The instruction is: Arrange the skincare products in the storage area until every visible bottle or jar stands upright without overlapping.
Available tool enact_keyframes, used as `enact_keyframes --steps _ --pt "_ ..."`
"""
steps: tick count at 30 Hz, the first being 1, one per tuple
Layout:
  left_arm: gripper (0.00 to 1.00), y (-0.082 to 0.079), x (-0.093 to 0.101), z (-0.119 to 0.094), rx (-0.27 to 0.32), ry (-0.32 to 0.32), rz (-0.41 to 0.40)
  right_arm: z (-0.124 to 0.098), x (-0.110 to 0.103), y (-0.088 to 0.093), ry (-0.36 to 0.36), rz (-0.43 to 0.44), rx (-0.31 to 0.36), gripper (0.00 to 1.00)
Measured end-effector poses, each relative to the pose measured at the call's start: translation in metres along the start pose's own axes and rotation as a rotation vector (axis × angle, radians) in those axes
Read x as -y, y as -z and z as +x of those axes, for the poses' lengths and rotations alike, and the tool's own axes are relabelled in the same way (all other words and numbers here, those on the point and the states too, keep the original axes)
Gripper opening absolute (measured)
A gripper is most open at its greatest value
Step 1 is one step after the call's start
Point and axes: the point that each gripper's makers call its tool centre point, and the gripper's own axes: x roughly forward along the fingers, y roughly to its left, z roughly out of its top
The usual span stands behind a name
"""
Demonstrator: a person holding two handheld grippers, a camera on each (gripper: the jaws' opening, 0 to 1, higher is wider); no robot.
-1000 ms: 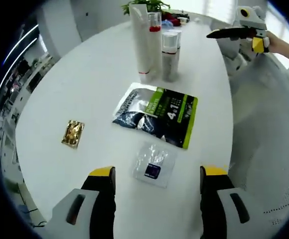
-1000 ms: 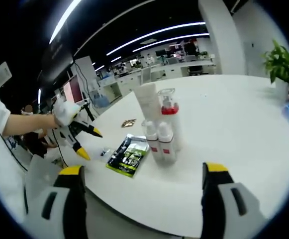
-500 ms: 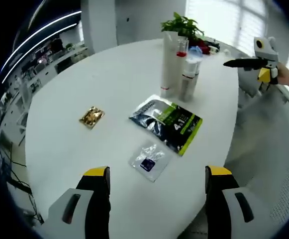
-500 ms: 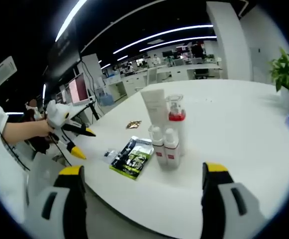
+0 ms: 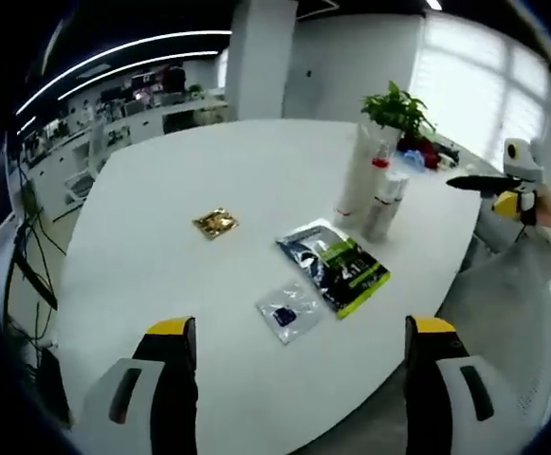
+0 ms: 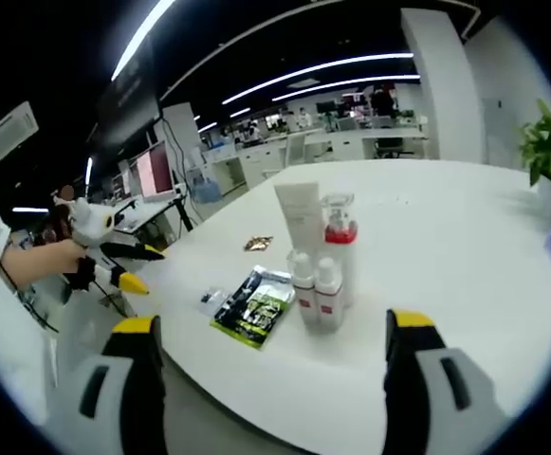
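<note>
Bottles (image 6: 319, 261) stand upright in a tight cluster on the counter (image 6: 446, 256); keep both wide-open, empty grippers, left gripper (image 5: 294, 355) and right gripper (image 6: 268, 351), clear of them.

White round desk (image 5: 161, 227). Lying flat on it: a gold foil sachet (image 5: 215, 223), a green-black pouch (image 5: 335, 268), a small clear packet (image 5: 285, 312). Potted plant (image 5: 396, 106) at far edge. Open office with strip ceiling lights (image 6: 322, 71) behind.

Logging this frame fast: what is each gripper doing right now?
Left gripper: open, holding nothing, above the white table.
Right gripper: open, holding nothing, off the table's edge.
</note>
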Motion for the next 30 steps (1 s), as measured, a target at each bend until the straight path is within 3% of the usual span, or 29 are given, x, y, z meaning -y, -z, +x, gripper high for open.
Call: enact_keyframes --steps 12,30 --pt "0.93 0.005 0.000 -0.008 0.033 -0.054 -0.081 -0.001 -0.001 -0.002 0.000 0.003 0.010 0.98" --pt "0.95 -0.007 -0.006 0.001 0.005 -0.054 -0.025 0.001 0.007 0.000 0.004 0.009 0.003 0.98"
